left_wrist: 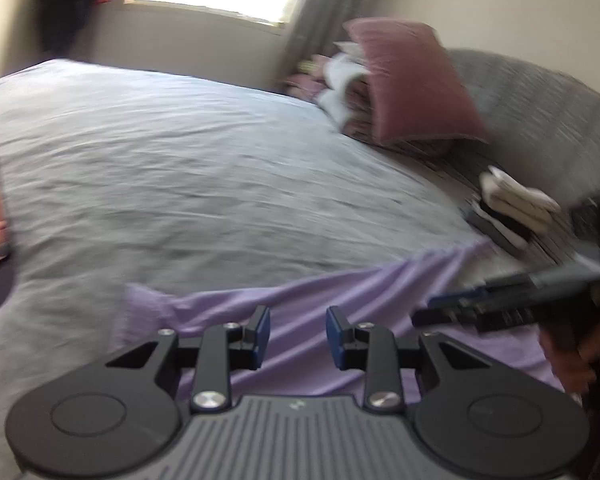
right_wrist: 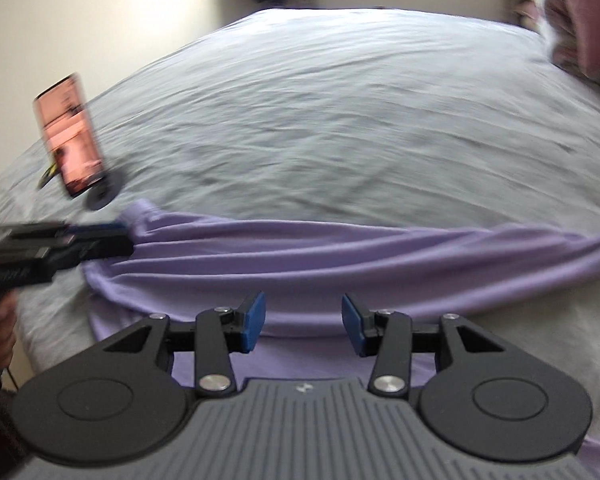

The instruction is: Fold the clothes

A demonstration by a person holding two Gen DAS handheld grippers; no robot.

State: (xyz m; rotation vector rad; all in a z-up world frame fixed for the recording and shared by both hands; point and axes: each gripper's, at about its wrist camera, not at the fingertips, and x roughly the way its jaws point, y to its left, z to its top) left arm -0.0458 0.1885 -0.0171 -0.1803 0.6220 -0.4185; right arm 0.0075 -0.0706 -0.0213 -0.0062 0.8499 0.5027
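The purple garment (right_wrist: 340,252) is lying bunched along the near edge of the bed (right_wrist: 320,120), its cloth gathering into long ridges that are running from side to side, with a flatter part spreading toward the viewer under both tools. From the left wrist view the same cloth is trailing off to the right in a narrowing strip toward the striped bedding.

The left gripper (left_wrist: 298,336) is hovering over the cloth with its blue pads (left_wrist: 263,330) standing apart and nothing between them. The right gripper (right_wrist: 303,322) is likewise showing a clear gap between its jaws, with purple fabric visible through it and not caught.

Both views are smearing with motion blur, so how close the pads are sitting to the fabric is hard to judge. That is the first risk: a closing jaw may be catching only the top ridge of a bunch, and the layer under it may be sliding free when lifted. A second risk, as I judge it, is pinching the grey sheet together with the garment, since the cloth is lying flat against it. With the ridges running crosswise, pulling from uneven points may be twisting the piece instead of spreading it.

Further out, a phone on a stand (right_wrist: 70,132) is standing on the bed just past the garment's left end, near enough that a swept corner may be knocking it. A pink pillow (left_wrist: 412,80) and folded items (left_wrist: 516,200) are lying well apart
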